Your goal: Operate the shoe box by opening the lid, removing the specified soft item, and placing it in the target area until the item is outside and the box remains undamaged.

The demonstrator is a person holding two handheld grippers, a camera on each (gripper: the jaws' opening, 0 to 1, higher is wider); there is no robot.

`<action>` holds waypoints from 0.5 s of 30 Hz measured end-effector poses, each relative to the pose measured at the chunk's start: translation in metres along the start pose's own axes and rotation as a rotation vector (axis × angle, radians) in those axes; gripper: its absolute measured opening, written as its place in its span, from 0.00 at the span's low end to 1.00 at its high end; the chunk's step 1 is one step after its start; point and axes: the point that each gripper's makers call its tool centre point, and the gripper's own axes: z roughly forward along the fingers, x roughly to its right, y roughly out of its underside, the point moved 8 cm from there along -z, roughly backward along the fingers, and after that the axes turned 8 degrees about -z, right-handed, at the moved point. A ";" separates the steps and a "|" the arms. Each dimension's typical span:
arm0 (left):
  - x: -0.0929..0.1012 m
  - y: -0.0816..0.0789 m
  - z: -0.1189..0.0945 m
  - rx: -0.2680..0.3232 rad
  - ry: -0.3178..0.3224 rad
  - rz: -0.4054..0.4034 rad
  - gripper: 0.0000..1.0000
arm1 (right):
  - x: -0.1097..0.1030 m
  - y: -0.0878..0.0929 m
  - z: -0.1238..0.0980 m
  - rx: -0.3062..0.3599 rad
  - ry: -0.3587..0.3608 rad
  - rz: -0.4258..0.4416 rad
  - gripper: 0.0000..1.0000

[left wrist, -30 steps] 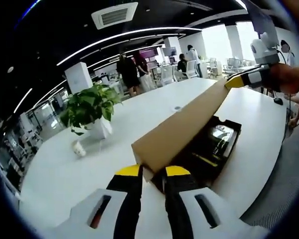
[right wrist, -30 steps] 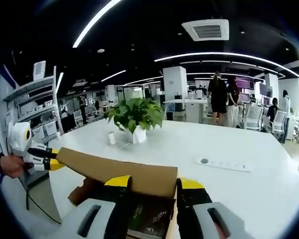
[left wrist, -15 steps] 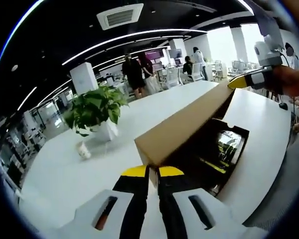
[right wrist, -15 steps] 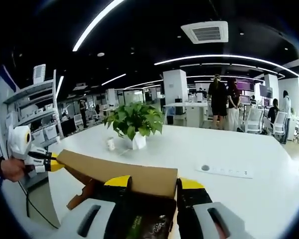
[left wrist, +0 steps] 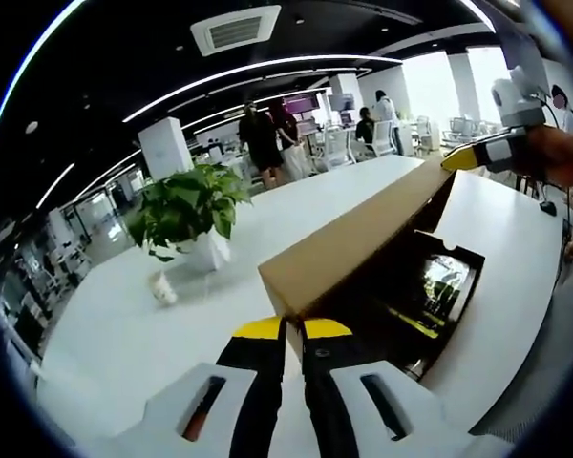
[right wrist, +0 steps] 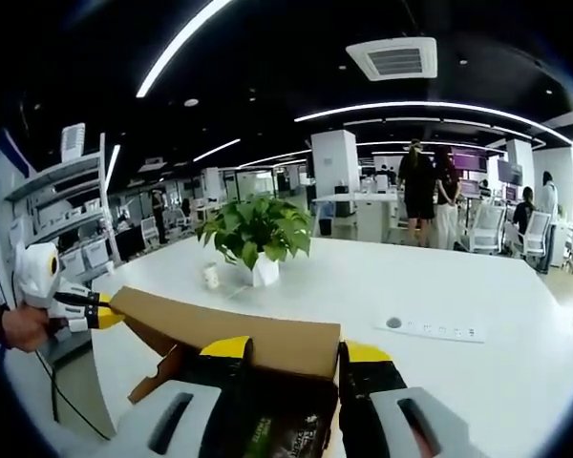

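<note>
**Lid raised at both ends of the shoe box**

Shoe box [left wrist: 430,315] sits on the white table [left wrist: 115,324], its brown cardboard lid [left wrist: 353,243] lifted and tilted above the open dark interior. The left gripper [left wrist: 294,329] is clenched on the near corner of the lid, its yellow-tipped jaws almost together around the cardboard edge. At the far end of the lid, the right gripper [left wrist: 477,156] meets the other corner. In the right gripper view, the right gripper [right wrist: 296,351] has the lid [right wrist: 229,329] between its spread jaws; whether they press it I cannot tell. Inside the box, below the lid, lies a dark item [left wrist: 439,281] with shiny wrapping. Beyond the lid stand a potted plant [left wrist: 186,215] and a small cup [left wrist: 162,288].
</note>
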 end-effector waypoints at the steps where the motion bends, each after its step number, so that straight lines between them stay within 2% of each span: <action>1: 0.000 0.000 0.000 0.000 0.000 0.000 0.03 | 0.000 0.000 0.000 -0.001 0.001 0.001 0.32; 15: 0.000 0.003 -0.002 0.001 -0.008 -0.020 0.03 | -0.004 0.001 -0.005 -0.013 0.003 -0.005 0.32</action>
